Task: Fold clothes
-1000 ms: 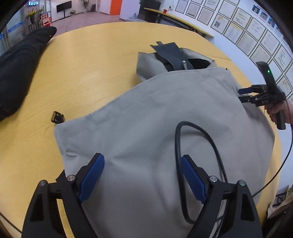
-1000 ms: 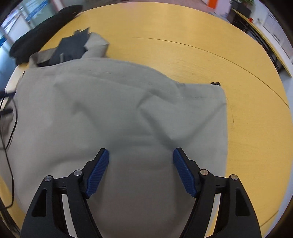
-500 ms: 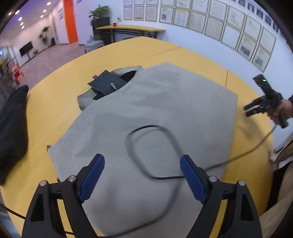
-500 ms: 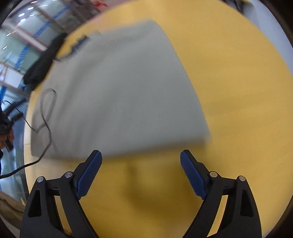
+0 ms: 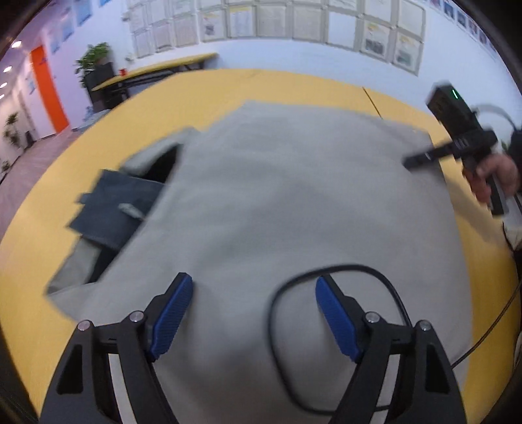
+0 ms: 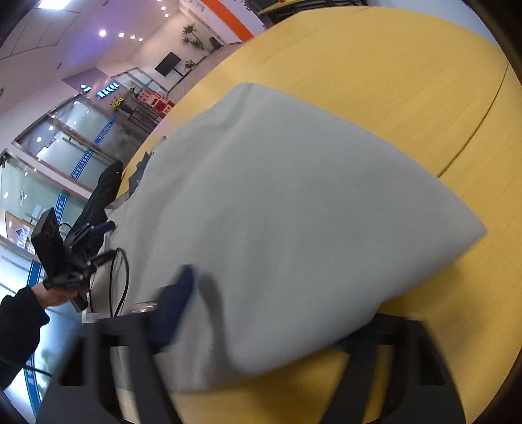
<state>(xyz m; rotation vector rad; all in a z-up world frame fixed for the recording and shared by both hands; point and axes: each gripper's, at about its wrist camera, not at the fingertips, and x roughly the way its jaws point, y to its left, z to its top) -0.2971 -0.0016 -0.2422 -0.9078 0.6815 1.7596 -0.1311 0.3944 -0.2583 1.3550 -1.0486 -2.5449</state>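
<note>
A grey garment [image 5: 293, 202] lies folded flat on the yellow round table [image 5: 81, 163], with a dark lining and collar part [image 5: 114, 208] showing at its left. My left gripper [image 5: 251, 310] is open and empty above the garment's near edge. My right gripper [image 5: 424, 159] shows at the garment's far right corner. In the blurred right wrist view the garment [image 6: 293, 212] fills the middle, and its near edge hangs over my right gripper [image 6: 267, 329], hiding one finger. The left gripper [image 6: 98, 234] shows there too.
A black cable [image 5: 326, 326] loops over the garment by my left gripper. A dark garment [image 6: 101, 195] lies at the table's far edge. A wall with framed papers [image 5: 293, 19] and a side table [image 5: 156, 71] stand beyond.
Both grippers have swung around the table. The right gripper has come down to the garment's corner, with cloth now over one finger. The left gripper has stayed open over the near edge.
</note>
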